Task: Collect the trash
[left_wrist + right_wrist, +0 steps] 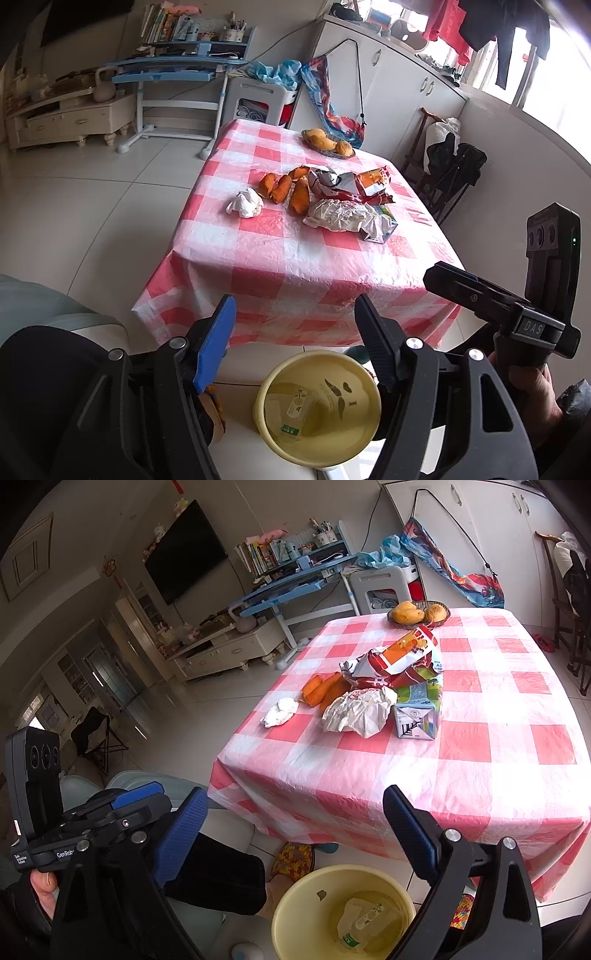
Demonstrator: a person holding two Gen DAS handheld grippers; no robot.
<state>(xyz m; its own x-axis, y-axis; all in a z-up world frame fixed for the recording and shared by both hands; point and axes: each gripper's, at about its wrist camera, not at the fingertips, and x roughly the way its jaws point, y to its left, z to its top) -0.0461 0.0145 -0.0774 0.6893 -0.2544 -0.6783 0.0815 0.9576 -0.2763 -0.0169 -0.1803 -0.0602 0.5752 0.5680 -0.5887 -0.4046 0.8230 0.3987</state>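
Trash lies in a heap mid-table on the red-and-white checked cloth (pixel 295 258): a crumpled tissue (pixel 245 203) (pixel 279 710), orange peels (pixel 284 188) (pixel 321 688), a torn snack bag (pixel 369 181) (pixel 399 661), a crumpled paper wrapper (pixel 340 214) (pixel 356 709) and a squashed drink carton (pixel 380 227) (pixel 419 712). A yellow bucket (pixel 362 417) (pixel 295 890) on the floor before the table holds a plastic bottle (pixel 295 410) (pixel 364 923). My left gripper (pixel 295 321) hangs open over the bucket, nothing between its fingers. My right gripper (pixel 295 812) is open and empty too, short of the table's near edge.
A basket of yellow fruit (pixel 328 142) (pixel 419 613) stands at the table's far end. A dark chair (pixel 443 158) with bags is to the right, a blue desk (pixel 166 70) and white stool (pixel 258 99) behind. A patterned slipper (pixel 295 860) and a person's dark-trousered leg (pixel 214 875) are beside the bucket.
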